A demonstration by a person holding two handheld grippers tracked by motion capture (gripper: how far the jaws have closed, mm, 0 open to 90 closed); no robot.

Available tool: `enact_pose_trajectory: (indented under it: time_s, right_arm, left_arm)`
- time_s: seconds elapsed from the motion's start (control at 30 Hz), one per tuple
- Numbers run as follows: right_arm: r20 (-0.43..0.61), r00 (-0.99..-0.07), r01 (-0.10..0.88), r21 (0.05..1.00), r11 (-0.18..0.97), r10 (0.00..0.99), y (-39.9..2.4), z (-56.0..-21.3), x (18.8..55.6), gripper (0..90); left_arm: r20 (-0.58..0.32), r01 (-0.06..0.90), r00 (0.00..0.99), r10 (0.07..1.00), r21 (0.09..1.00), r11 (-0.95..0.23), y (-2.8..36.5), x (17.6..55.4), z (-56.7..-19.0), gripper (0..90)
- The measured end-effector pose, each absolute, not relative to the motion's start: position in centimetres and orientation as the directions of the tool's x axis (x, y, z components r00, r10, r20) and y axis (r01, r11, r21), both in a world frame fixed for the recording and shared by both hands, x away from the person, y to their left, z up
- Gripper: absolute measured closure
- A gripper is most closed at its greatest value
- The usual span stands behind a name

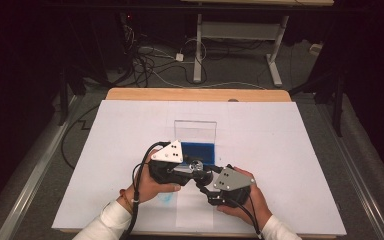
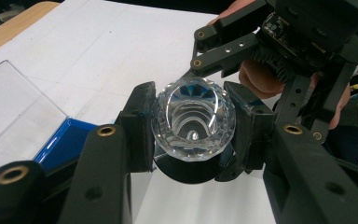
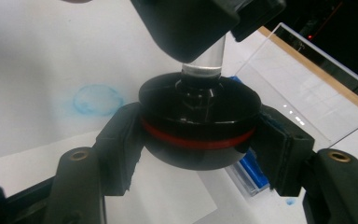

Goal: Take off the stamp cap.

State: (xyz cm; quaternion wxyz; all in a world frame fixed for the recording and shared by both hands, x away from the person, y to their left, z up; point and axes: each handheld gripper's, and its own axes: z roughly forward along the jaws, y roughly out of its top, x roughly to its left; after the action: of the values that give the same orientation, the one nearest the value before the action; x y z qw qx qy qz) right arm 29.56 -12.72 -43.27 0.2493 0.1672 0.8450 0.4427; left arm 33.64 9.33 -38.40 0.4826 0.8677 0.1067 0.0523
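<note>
Holding: I had one object between both my tongs, a cut crystal glass knob with a black round base under it, lifted a little above the white sheet in the lower middle of the high view.
Left gripper: it was clenched on the crystal part; in the left gripper view the two black jaws pressed on its left and right sides, at the centre of the frame.
Right gripper: it was clenched on the black base, just at the red ring that ran around it, in the middle of the right gripper view.
Reason of this grip: I judged that one tong kept the glass part steady so the other could turn or pull the base; which of the two I could not tell.
Hands: my left hand and right hand were close together at the lower centre of the high view, the grippers almost touching.
Box: a clear case with a blue tray stood just behind the grippers, its transparent lid raised upright; I think the object belonged there.
Stain: a pale blue mark was on the sheet, at the left of the right gripper view.
Risk: the facets looked slippery, so the grip needed care.
</note>
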Motion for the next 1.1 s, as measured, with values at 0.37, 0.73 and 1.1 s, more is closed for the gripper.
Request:
enact_pose_trajectory:
  time_s: [0.37, 0.73, 1.1]
  right_arm:
    - [-0.282, -0.822, 0.058, 0.822, 0.566, 0.494, -12.57, -43.52, 29.37, 38.0]
    - [-0.268, -0.836, 0.067, 0.816, 0.574, 0.478, -12.78, -43.42, 29.33, 38.6]
    - [-0.256, -0.848, 0.088, 0.795, 0.600, 0.464, -12.77, -43.49, 29.26, 38.7]
  left_arm:
    - [-0.011, 0.127, 0.975, 0.223, 0.850, -0.512, 9.27, 33.34, -38.32, 54.7]
    - [-0.013, 0.125, 0.977, 0.214, 0.846, -0.519, 8.99, 33.19, -38.38, 54.7]
    - [-0.017, 0.125, 0.979, 0.204, 0.836, -0.535, 8.72, 33.17, -38.63, 54.7]
